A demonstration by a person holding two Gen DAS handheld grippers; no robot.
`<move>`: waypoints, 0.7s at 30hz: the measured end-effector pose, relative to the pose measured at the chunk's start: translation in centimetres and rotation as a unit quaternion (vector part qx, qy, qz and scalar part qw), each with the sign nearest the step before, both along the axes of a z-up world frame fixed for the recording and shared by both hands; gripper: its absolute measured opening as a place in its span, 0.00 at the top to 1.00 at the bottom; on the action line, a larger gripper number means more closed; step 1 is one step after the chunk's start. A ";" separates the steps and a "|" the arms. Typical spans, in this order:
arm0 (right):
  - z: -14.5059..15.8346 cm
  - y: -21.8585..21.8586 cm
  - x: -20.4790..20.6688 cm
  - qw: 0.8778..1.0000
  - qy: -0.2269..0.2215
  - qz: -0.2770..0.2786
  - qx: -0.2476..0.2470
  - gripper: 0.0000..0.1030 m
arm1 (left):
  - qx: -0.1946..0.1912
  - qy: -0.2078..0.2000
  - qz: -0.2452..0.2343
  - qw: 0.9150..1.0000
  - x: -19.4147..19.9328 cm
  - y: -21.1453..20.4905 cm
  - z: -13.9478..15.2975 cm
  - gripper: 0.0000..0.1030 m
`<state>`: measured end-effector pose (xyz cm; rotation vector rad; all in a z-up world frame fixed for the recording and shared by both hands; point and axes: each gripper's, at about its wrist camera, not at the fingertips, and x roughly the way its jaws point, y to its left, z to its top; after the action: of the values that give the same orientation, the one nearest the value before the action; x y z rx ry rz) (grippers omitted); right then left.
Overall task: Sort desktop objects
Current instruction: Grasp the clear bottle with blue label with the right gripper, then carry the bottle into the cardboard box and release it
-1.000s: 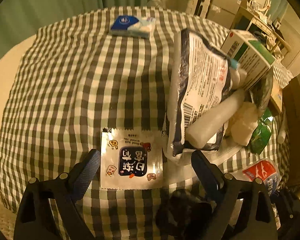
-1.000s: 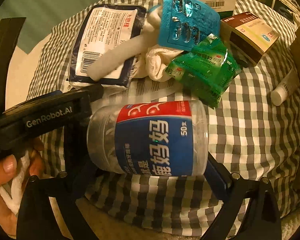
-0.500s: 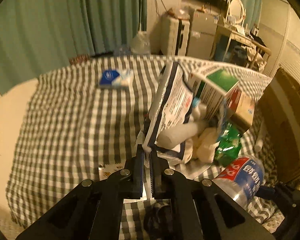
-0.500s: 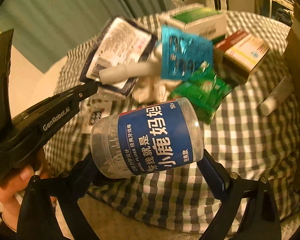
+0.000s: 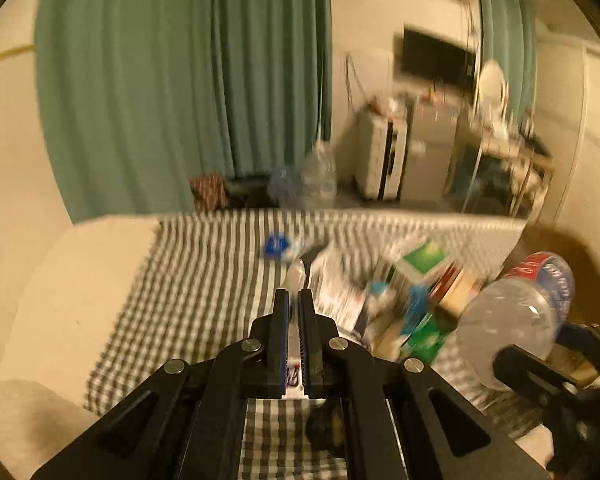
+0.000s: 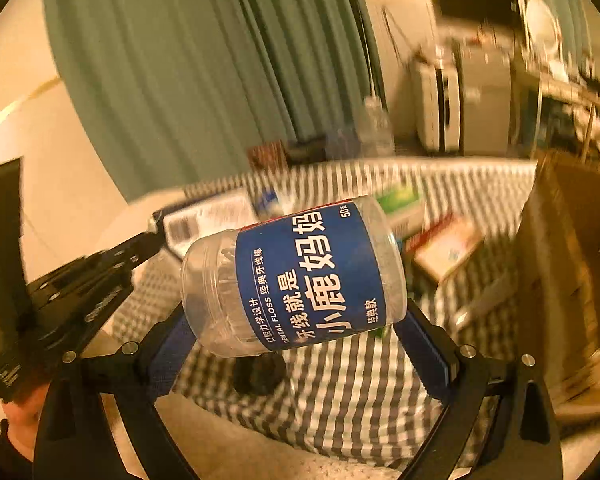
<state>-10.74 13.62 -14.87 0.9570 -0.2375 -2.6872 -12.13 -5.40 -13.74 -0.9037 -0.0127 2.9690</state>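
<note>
The left gripper [image 5: 295, 312] pinches a flat white packet [image 5: 295, 344] edge-on between its fingers. The right gripper [image 6: 296, 336] clamps a floss jar [image 6: 296, 276], tilted, above the checked desk [image 6: 360, 384].

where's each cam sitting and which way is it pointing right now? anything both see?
Left wrist: sits on the left gripper, facing across the checked table toward green curtains; its own fingers are shut on a thin white packet, and the right gripper shows at the right edge.
Right wrist: sits on the right gripper, facing the same curtains and far wall; its fingers hold a dental floss jar; the left gripper and part of a hand show at left.
Shared: jar, table, curtains, the green-and-white box.
</note>
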 end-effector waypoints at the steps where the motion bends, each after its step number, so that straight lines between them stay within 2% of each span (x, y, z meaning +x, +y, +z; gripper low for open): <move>1: 1.3 0.1 0.8 1.000 0.018 0.001 -0.001 0.08 | 0.011 0.017 -0.001 1.000 1.1 -0.1 1.6 0.96; 4: 4.2 0.1 2.7 0.998 0.060 0.003 0.001 0.08 | 0.015 0.067 0.002 0.998 4.0 0.0 5.3 0.96; 7: 5.8 0.1 3.8 0.997 0.078 0.004 -0.004 0.07 | 0.030 0.088 0.002 0.996 5.5 0.0 7.0 0.96; 14: 6.8 1.8 5.5 0.995 0.102 0.011 0.006 0.08 | 0.017 0.092 -0.011 0.996 5.3 1.9 7.1 0.99; 21: 8.5 7.3 6.6 0.992 0.125 -0.013 0.027 0.08 | 0.005 0.093 -0.062 0.994 4.9 8.1 8.3 1.00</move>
<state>-4.15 20.89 -6.38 0.6246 -0.1256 -2.8142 -7.21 2.73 -5.43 -0.5983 0.0329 2.9194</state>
